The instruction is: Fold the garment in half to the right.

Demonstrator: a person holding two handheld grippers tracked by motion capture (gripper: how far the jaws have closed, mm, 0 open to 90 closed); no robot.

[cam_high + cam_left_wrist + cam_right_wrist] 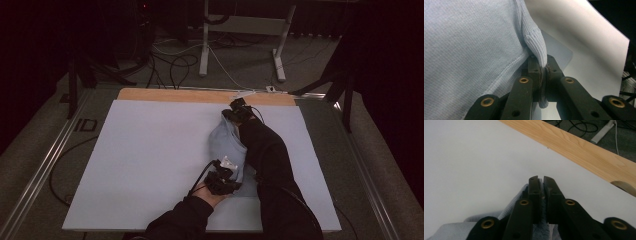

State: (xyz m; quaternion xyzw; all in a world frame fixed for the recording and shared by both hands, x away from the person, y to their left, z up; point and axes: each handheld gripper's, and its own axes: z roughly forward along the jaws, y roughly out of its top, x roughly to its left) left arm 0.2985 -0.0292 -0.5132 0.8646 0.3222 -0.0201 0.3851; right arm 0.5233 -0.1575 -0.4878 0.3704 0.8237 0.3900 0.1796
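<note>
Desk (150, 150) covered by a white sheet, a bare wood strip (175, 95) along its far edge. Dark floor with cables behind it.

Light blue knit garment (227, 145) lies right of the desk's middle, bunched into a narrow shape running from near the far edge toward the near edge. In the left gripper view, the cloth (469, 50) hangs large at left with a ribbed hem or collar edge coming down into the fingers.

Person's dark-sleeved forearms enter from the near edge; the right arm lies along the garment's right side.

Right gripper (239, 111) at the garment's far end, close to the wood strip. Its fingers (534, 192) are nearly together, a thin fold of blue cloth (541, 220) pinched between them, desk sheet just beyond the tips.

Left gripper (223, 176) at the garment's near end, toward the near edge. Fingers (534, 72) clamped tight on the ribbed edge (536, 45), cloth squeezed between the pads.
</note>
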